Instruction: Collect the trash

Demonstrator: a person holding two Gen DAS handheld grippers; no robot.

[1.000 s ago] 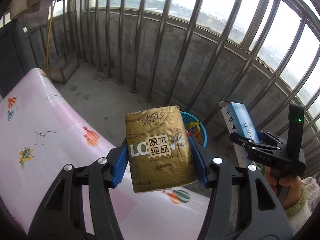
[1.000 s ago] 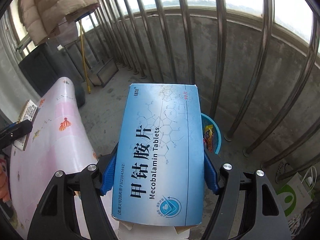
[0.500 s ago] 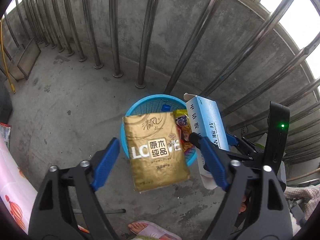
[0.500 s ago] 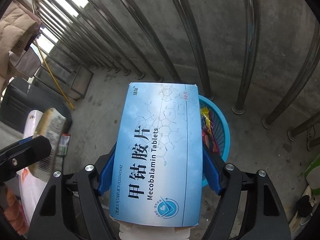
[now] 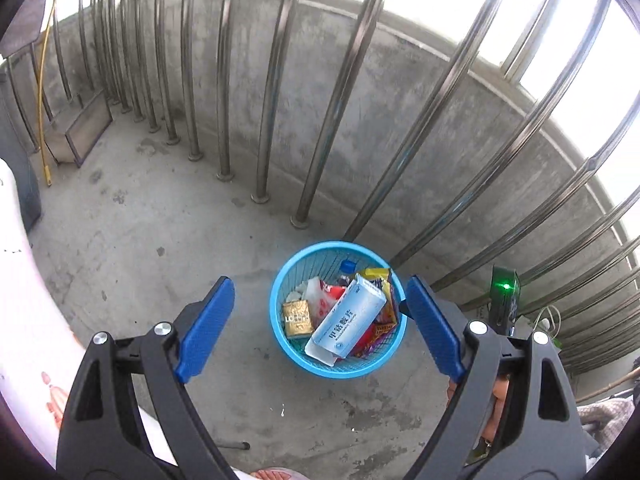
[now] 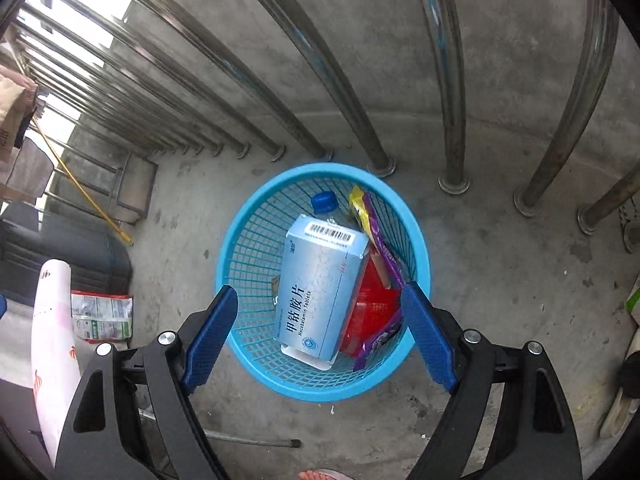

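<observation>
Blue tablet box (image 6: pixel 320 292) hides most of the gold packet (image 5: pixel 297 318) in the basket (image 6: pixel 244 248).

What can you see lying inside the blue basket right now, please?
The blue basket holds a Mecobalamin tablet box on top, a gold tissue pack, a blue-capped bottle, and red and purple wrappers. The box hides whatever lies beneath it.

Left tongs (image 5: pixel 320 324) now spread and empty, right tongs (image 6: pixel 320 332) likewise, gold packet (image 5: pixel 297 319) and blue box (image 5: pixel 347 321) dropped into basket (image 5: pixel 280 280)
</observation>
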